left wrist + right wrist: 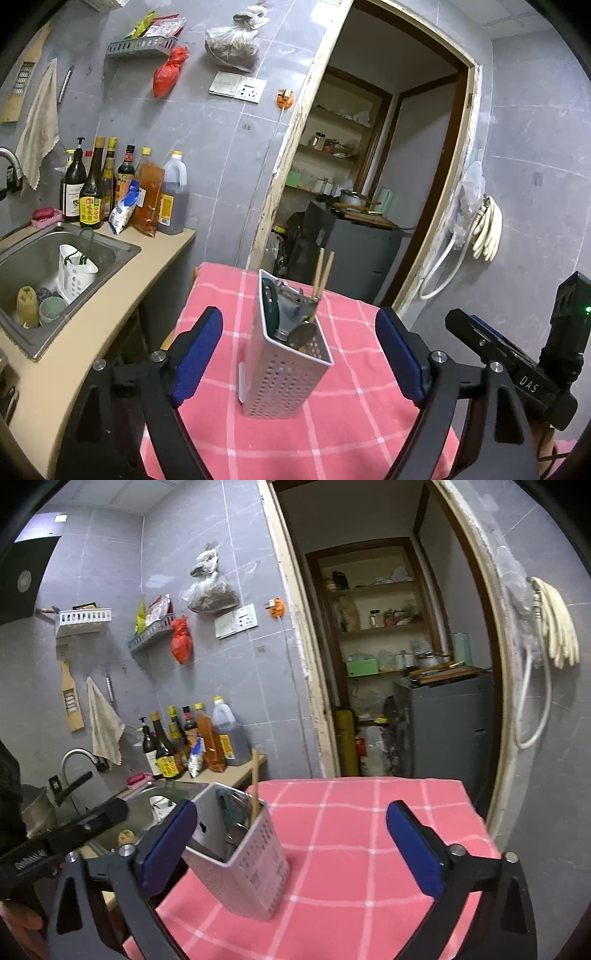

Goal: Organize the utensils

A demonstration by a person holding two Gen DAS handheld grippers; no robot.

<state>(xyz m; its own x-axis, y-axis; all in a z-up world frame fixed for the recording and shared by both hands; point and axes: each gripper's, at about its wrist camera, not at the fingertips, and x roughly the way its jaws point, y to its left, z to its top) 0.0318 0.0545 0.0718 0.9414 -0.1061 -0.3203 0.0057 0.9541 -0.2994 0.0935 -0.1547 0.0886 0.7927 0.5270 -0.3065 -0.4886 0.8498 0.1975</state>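
Note:
A perforated metal utensil holder (286,363) stands upright on the pink checked tablecloth (362,417). It holds wooden chopsticks (323,275), a spoon (303,332) and a dark-handled metal utensil (291,299). My left gripper (299,354) is open and empty, with the holder between and just beyond its blue pads. In the right wrist view the holder (242,864) stands left of centre, close to the left blue pad (168,845). My right gripper (291,845) is open and empty. The right gripper's body also shows at the right edge of the left wrist view (517,365).
A steel sink (48,266) on the left counter holds a white caddy (75,273), a cup and scrubbers. Sauce and oil bottles (122,192) stand behind it by the grey tiled wall. An open doorway (369,184) with shelves and a dark cabinet lies beyond the table.

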